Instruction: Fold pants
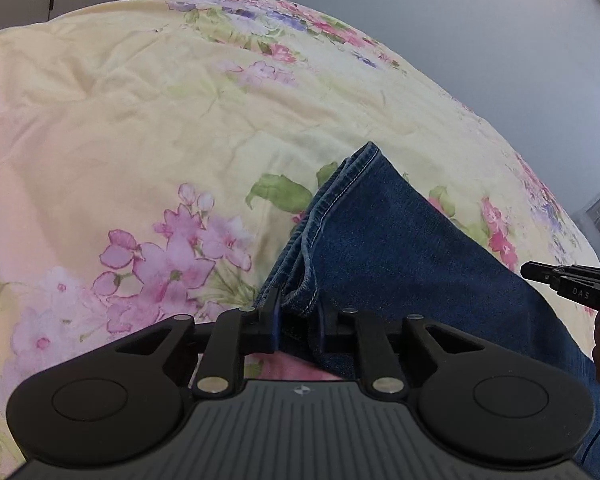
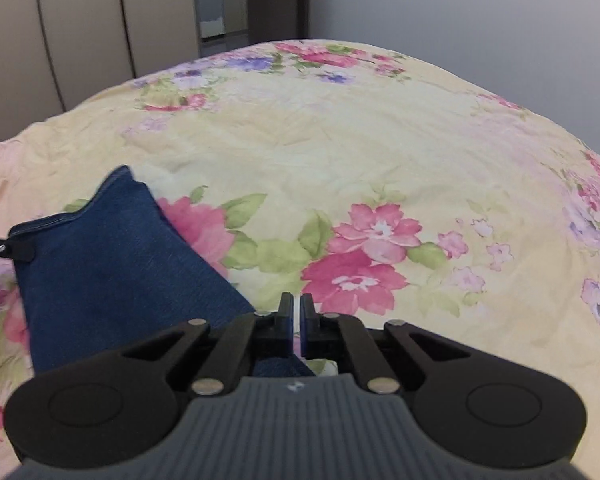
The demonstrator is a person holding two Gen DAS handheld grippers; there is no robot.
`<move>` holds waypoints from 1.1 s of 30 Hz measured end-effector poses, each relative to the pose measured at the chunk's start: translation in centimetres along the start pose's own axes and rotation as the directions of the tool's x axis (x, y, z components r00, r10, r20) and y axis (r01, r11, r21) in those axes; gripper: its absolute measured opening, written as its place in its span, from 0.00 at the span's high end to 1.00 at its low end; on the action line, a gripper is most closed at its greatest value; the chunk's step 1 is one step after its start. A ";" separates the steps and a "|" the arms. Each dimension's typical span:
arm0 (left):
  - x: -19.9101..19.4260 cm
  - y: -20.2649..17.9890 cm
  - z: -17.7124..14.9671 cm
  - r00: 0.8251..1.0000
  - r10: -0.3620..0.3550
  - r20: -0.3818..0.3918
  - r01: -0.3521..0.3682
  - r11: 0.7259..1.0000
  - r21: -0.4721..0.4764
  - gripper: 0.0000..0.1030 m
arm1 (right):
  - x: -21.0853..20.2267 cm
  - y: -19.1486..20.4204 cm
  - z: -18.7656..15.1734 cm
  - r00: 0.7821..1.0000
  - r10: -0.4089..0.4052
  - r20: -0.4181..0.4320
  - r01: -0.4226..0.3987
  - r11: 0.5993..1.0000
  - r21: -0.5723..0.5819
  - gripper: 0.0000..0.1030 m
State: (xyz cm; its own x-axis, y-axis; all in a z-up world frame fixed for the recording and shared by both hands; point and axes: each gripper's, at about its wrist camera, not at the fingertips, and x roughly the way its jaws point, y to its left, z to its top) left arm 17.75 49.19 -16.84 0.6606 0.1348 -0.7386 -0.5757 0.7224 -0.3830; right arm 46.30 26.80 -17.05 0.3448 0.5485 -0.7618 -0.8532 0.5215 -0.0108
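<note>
Pants [image 1: 400, 240] hem pinched, left claw [image 1: 298, 320] angled down.

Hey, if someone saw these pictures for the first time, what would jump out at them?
The dark blue jeans stand out first, lying across a pale yellow bedspread printed with big pink and purple flowers. Next, the black left tongs pinch the bunched hem of the jeans in the left view. The right tongs are shut at the denim's right edge.

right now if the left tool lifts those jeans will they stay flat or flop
Likely flop: the jeans are soft denim, already rumpled in layers at the hem where the left tool pinches them. Probably fairly heavy, so the loose part should drag across the bedspread.
</note>
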 end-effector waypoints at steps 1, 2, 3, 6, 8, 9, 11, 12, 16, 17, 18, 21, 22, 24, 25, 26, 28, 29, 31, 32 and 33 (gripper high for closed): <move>-0.1 0.1 0.0 1.000 -0.001 0.008 0.001 1.000 -0.002 0.79 | 0.6 0.2 -0.1 0.999 -0.034 -0.010 0.034 0.999 -0.010 0.98; -0.2 0.1 0.1 1.000 0.001 0.013 -0.001 1.000 -0.003 0.77 | 0.8 0.3 -0.3 0.998 -0.067 -0.001 0.067 0.998 -0.004 0.98; -0.4 0.1 0.2 1.000 0.011 0.023 -0.011 1.000 -0.005 0.71 | 0.6 0.0 -0.5 0.998 -0.068 0.017 0.068 0.997 0.025 0.97; -1.4 0.0 0.9 0.996 0.045 0.081 -0.044 0.999 -0.006 0.66 | -1.8 -0.6 -1.6 0.996 -0.002 0.092 -0.006 0.996 0.092 0.97; -1.8 0.1 1.2 0.994 0.041 0.100 -0.040 0.999 -0.012 0.64 | -4.4 0.3 -3.0 0.992 0.030 0.121 -0.036 0.998 0.047 0.96; -2.1 0.1 1.3 0.993 0.044 0.106 -0.042 0.999 -0.015 0.64 | -5.8 0.7 -3.9 0.990 0.054 0.129 -0.060 0.998 0.037 0.95; -2.7 -0.3 1.2 0.990 0.059 0.129 -0.058 0.998 -0.009 0.64 | -8.5 1.8 -6.0 0.987 0.110 0.117 -0.116 0.992 0.045 0.95; -3.1 -0.7 1.1 0.987 0.062 0.147 -0.063 0.998 0.004 0.64 | -9.6 2.4 -7.2 0.986 0.127 0.110 -0.134 0.990 0.054 0.95; -4.5 -4.0 -0.1 0.986 0.016 0.168 -0.032 0.995 0.094 0.64 | -12.9 4.8 -12.0 0.987 0.140 0.073 -0.146 0.985 0.087 0.95; -4.6 -5.0 -0.5 0.987 0.002 0.161 -0.022 0.993 0.118 0.63 | -13.3 5.1 -12.8 0.988 0.140 0.069 -0.147 0.984 0.099 0.95; -4.8 -6.0 -1.0 0.988 -0.011 0.153 -0.010 0.990 0.142 0.61 | -13.6 5.3 -13.7 0.988 0.138 0.070 -0.145 0.982 0.119 0.95; -4.8 -8.8 -3.0 0.992 -0.056 0.116 0.032 0.978 0.205 0.54 | -13.0 5.2 -15.2 0.989 0.128 0.075 -0.140 0.971 0.195 0.95; -4.5 -9.7 -3.8 0.993 -0.069 0.100 0.046 0.974 0.221 0.54 | -11.9 5.3 -15.6 0.992 0.112 0.056 -0.121 0.972 0.202 0.95; -3.9 -11.2 -5.1 0.995 -0.075 0.068 0.057 0.970 0.237 0.54 | -9.2 5.8 -16.4 0.996 0.084 0.002 -0.082 0.978 0.192 0.95; -3.6 -12.0 -5.8 0.996 -0.077 0.050 0.063 0.969 0.238 0.54 | -8.2 5.9 -17.0 0.998 0.069 -0.009 -0.066 0.979 0.195 0.96; -3.4 -12.6 -6.4 0.996 -0.085 0.038 0.073 0.968 0.239 0.54 | -8.5 6.0 -17.2 0.998 0.065 0.004 -0.064 0.977 0.202 0.96; -3.3 -14.0 -7.6 0.994 -0.102 0.024 0.092 0.959 0.268 0.53 | -10.9 5.7 -17.4 0.996 0.079 0.051 -0.089 0.971 0.221 0.95; -3.1 -14.6 -8.2 0.995 -0.101 0.018 0.092 0.953 0.289 0.52 | -12.8 5.3 -17.8 0.992 0.078 0.099 -0.099 0.968 0.230 0.95; -2.7 -15.7 -9.0 0.996 -0.094 0.003 0.088 0.944 0.319 0.52 | -16.7 3.9 -19.3 0.987 0.037 0.156 -0.075 0.967 0.245 0.89; -2.4 -16.2 -9.4 0.995 -0.094 -0.009 0.093 0.944 0.317 0.52 | -18.5 2.9 -20.5 0.986 0.002 0.168 -0.047 0.963 0.264 0.85; -2.3 -16.6 -9.7 0.995 -0.100 -0.021 0.102 0.946 0.308 0.52 | -20.3 1.5 -21.8 0.985 -0.034 0.171 -0.017 0.957 0.288 0.85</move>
State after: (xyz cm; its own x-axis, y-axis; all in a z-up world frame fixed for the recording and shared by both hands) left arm 21.14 30.34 -14.13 0.7049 0.0477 -0.7077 -0.3293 0.9057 -0.2669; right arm 29.46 2.23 -15.75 0.4356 0.6342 -0.6388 -0.7098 0.6784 0.1896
